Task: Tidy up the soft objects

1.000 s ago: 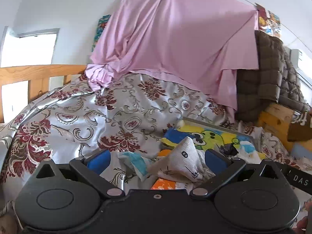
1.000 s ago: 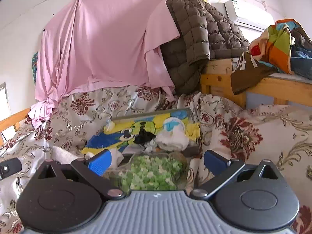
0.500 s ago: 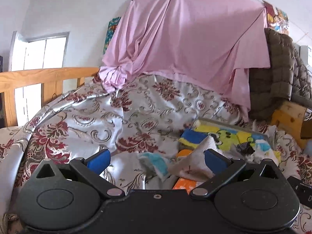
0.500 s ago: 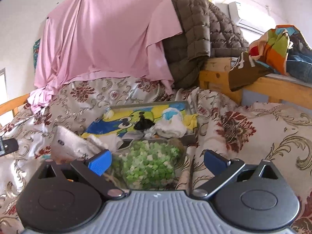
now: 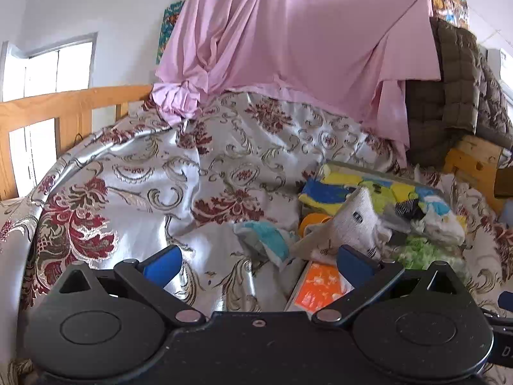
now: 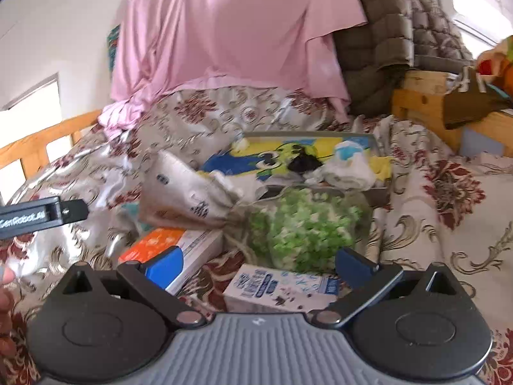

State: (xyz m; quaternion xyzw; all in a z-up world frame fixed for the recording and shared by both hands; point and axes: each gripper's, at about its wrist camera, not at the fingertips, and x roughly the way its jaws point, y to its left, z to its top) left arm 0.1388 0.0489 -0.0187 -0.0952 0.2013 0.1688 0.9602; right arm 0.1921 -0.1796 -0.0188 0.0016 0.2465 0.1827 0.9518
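Observation:
A grey tray (image 6: 372, 138) lined with a yellow-blue cartoon cloth (image 6: 250, 160) lies on the bed and holds white-blue socks (image 6: 349, 166) and a dark sock (image 6: 303, 162). A beige printed cloth (image 6: 189, 192) and a clear bag of green pieces (image 6: 304, 224) lie in front of it. My right gripper (image 6: 256, 264) is open and empty, just before the green bag. My left gripper (image 5: 256, 260) is open and empty, short of a white-teal cloth (image 5: 269, 235) and the beige cloth (image 5: 349, 224).
An orange-white box (image 6: 173, 247) and a small blue-white carton (image 6: 282, 285) lie close to my right gripper. The bed has a shiny floral cover (image 5: 144, 173). A pink sheet (image 5: 304, 38) hangs behind, a brown quilt (image 6: 384, 32) and wooden frame (image 6: 423, 96) stand right.
My right gripper has drawn back and dropped, so the orange box and blue-white carton now show below the green bag. My left gripper has shifted left, away from the pile. Both stay open.

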